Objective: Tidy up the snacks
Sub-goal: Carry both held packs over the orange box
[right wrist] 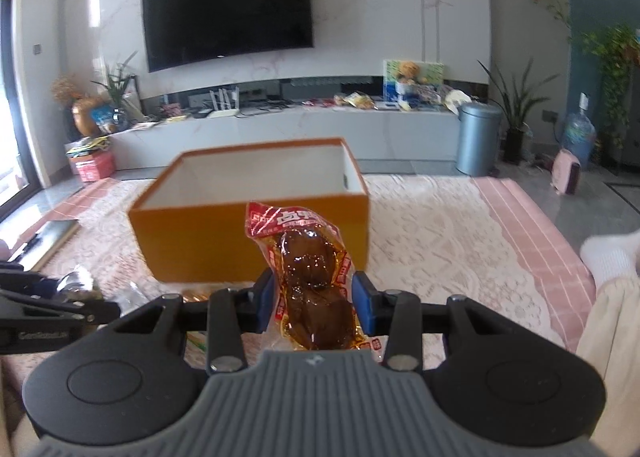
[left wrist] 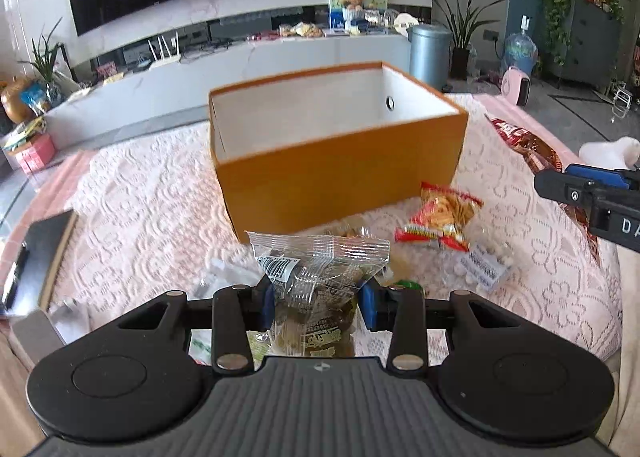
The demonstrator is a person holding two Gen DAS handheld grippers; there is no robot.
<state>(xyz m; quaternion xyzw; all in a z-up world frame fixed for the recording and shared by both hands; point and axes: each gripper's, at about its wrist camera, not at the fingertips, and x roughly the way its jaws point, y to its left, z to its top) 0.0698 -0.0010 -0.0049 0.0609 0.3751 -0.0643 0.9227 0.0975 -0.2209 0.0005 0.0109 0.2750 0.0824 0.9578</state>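
In the left wrist view, the left gripper (left wrist: pixel 316 299) has its blue pads closed partway on a clear crinkled plastic snack packet with a barcode and dark greenish contents (left wrist: pixel 316 277); the pads press its two sides, and its sealed top edge stands up past the fingertips. Straight ahead sits an open orange cardboard box with a white inside (left wrist: pixel 340 173), resting on a pale pink lace-patterned table cover (left wrist: pixel 140 209). No snack shows in the visible part of the box (its floor is mostly hidden by the near wall). Just beside the box's near right corner lies a red and yellow snack bag (left wrist: pixel 440 217), and touching it on the near side is a clear bag of small white pieces with a printed label (left wrist: pixel 484 265). A dark red and brown foil packet (left wrist: pixel 528 145) lies further right on the cover. The black body of the right gripper (left wrist: pixel 592 193) pokes in at the right edge. A dark flat board (left wrist: pixel 44 249) lies at the left edge of the cover.

In the right wrist view, the right gripper (right wrist: pixel 314 305) is likewise closed partway on a snack: a transparent orange-tinted pouch with a red printed top holding glossy dark brown pieces (right wrist: pixel 312 269). The pouch stands upright between the blue pads, its top overlapping the orange box's near wall in the picture. The box is open, and what shows of its white inside is bare. At the left edge the left gripper's black frame comes in, crinkled plastic at its tip.
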